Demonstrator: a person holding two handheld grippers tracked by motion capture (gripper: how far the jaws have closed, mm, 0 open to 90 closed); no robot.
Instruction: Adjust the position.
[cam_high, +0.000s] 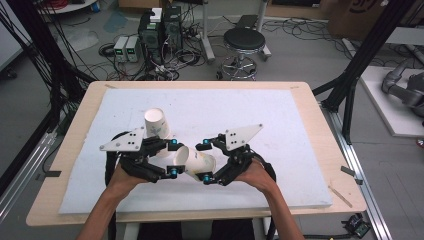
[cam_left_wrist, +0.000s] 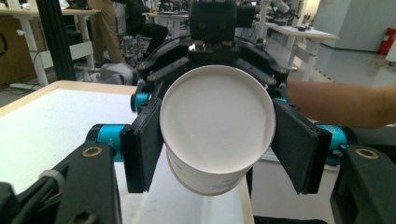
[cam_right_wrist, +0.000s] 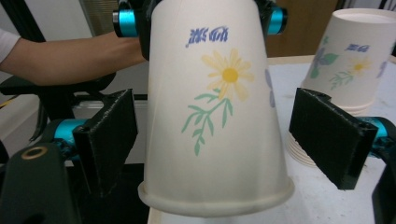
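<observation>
A white paper cup (cam_high: 196, 161) with a yellow flower print lies level above the mat, between my two grippers, which face each other. My left gripper (cam_high: 174, 159) is shut on the cup's base end; in the left gripper view its black pads (cam_left_wrist: 144, 140) press on the cup (cam_left_wrist: 215, 126), whose round bottom faces the camera. My right gripper (cam_high: 206, 162) stands open around the rim end. In the right gripper view there is a gap on each side between the cup (cam_right_wrist: 215, 116) and the pads (cam_right_wrist: 109, 135).
An upside-down stack of matching cups (cam_high: 156, 122) stands on the white mat (cam_high: 260, 110) just behind the left gripper, and appears at the right of the right gripper view (cam_right_wrist: 357, 60). The mat covers a wooden table (cam_high: 327, 150). A stool (cam_high: 243, 40) and computers stand on the floor beyond.
</observation>
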